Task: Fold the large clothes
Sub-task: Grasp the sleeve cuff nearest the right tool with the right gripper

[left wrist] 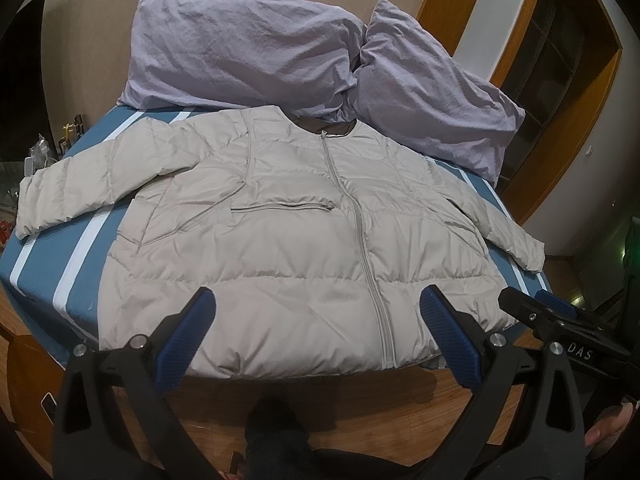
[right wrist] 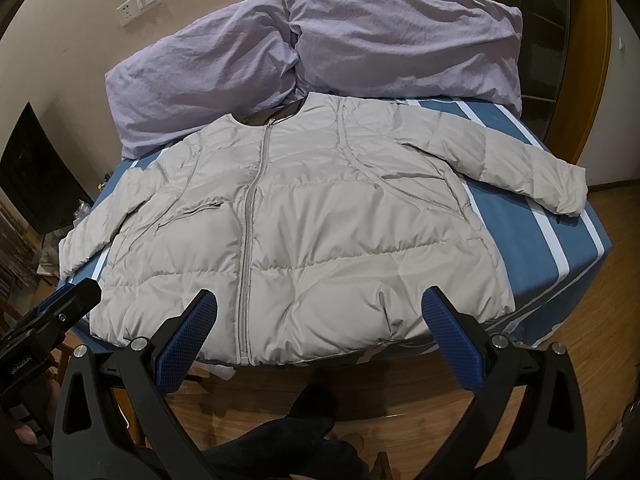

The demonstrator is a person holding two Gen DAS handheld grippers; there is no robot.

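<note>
A light grey puffer jacket (left wrist: 288,240) lies flat and zipped on the blue striped bed (left wrist: 60,248), collar towards the pillows, both sleeves spread out. It also shows in the right wrist view (right wrist: 320,220). My left gripper (left wrist: 318,300) is open and empty, held above the jacket's hem at the bed's near edge. My right gripper (right wrist: 320,300) is open and empty too, above the hem. The right gripper shows at the right edge of the left wrist view (left wrist: 560,316). The left gripper shows at the left edge of the right wrist view (right wrist: 52,316).
Two lilac pillows (left wrist: 248,52) (left wrist: 432,88) lean at the head of the bed. Wooden floor (left wrist: 360,408) lies below the near edge, with the person's dark-socked feet (right wrist: 304,432) on it. A wooden door frame (left wrist: 560,140) stands at the right, cluttered furniture (left wrist: 44,148) at the left.
</note>
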